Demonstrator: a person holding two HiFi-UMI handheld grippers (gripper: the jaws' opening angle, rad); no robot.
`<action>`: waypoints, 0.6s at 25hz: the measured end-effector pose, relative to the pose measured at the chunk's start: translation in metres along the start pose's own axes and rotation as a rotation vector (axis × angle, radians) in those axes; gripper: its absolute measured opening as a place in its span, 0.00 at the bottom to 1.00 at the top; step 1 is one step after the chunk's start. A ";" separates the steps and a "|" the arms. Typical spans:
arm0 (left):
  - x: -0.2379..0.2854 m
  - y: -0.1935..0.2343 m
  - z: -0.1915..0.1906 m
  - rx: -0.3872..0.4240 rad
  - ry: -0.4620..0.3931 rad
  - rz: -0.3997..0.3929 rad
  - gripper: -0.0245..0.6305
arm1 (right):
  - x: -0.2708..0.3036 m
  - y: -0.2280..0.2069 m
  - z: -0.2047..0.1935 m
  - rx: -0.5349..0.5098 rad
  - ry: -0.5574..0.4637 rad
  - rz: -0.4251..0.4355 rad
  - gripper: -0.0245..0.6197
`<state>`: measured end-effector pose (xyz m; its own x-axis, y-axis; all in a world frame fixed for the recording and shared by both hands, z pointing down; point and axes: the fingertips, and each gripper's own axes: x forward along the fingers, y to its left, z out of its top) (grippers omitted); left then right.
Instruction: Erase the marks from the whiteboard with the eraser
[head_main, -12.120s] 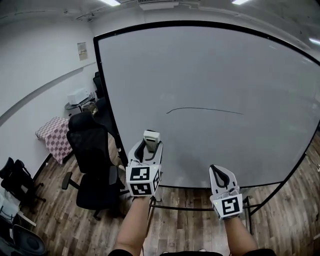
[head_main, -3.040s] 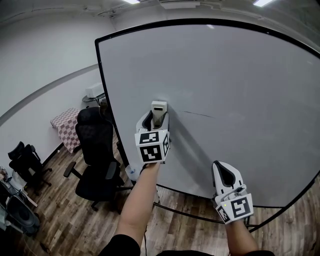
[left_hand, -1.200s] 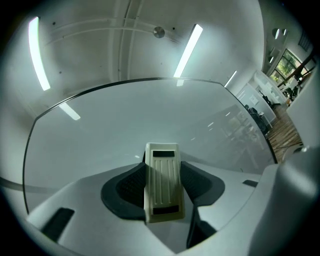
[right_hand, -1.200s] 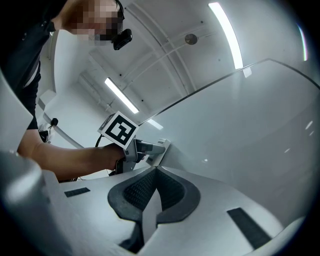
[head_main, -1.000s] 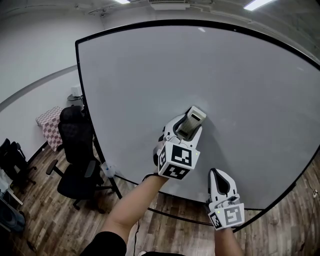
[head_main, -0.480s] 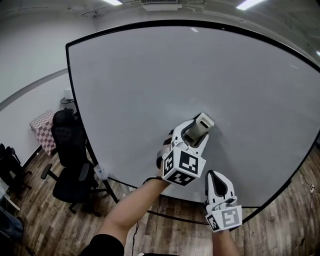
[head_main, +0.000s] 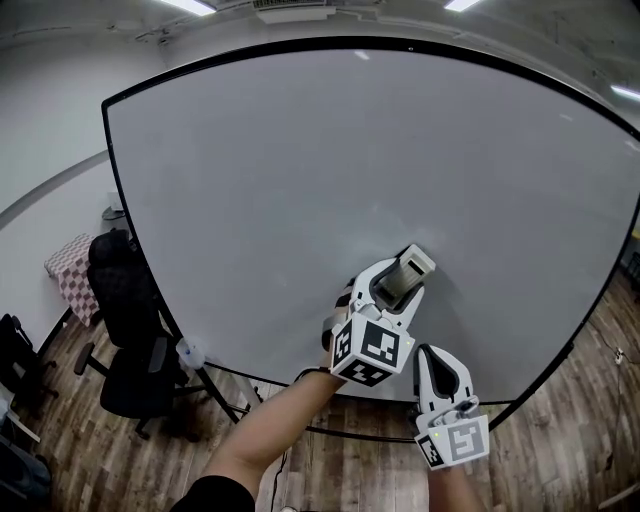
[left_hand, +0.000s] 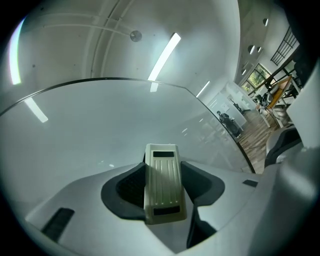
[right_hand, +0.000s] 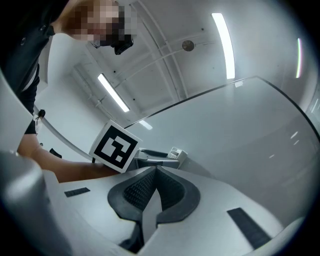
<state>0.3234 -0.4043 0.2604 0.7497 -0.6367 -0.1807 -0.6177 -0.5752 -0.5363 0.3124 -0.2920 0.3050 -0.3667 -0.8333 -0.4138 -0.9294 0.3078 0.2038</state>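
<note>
The big whiteboard (head_main: 330, 190) fills the head view, and I see no mark on its surface. My left gripper (head_main: 402, 280) is shut on the pale grey-green eraser (head_main: 410, 271), whose far end presses against the board low and right of centre. In the left gripper view the eraser (left_hand: 162, 180) lies lengthwise between the dark pads, its tip at the board (left_hand: 100, 130). My right gripper (head_main: 437, 362) hangs lower, just right of the left one, shut with nothing in it. In the right gripper view its pads (right_hand: 137, 192) meet, and the eraser (right_hand: 175, 153) shows beyond them.
A black office chair (head_main: 125, 335) stands on the wooden floor left of the board, with a checkered table (head_main: 65, 258) behind it. The board's black frame (head_main: 135, 265) and its stand legs (head_main: 225, 395) run down to the floor below my arms.
Since a second ago the left gripper has slid the eraser rightward and down across the board. The black line seen 12 s ago no longer shows. The right gripper stays low and shut.
</note>
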 end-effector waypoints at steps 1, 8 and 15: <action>-0.003 -0.002 -0.001 -0.032 -0.010 -0.005 0.40 | -0.003 -0.002 0.001 0.002 0.002 -0.011 0.07; -0.044 0.000 -0.009 -0.199 -0.064 0.004 0.40 | -0.017 -0.006 0.003 -0.003 0.018 -0.042 0.07; -0.089 0.004 -0.016 -0.315 -0.110 0.059 0.40 | -0.016 -0.005 0.000 -0.015 0.037 -0.053 0.07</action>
<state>0.2509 -0.3581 0.2873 0.7212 -0.6239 -0.3009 -0.6907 -0.6807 -0.2441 0.3235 -0.2801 0.3108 -0.3153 -0.8644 -0.3916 -0.9465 0.2564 0.1960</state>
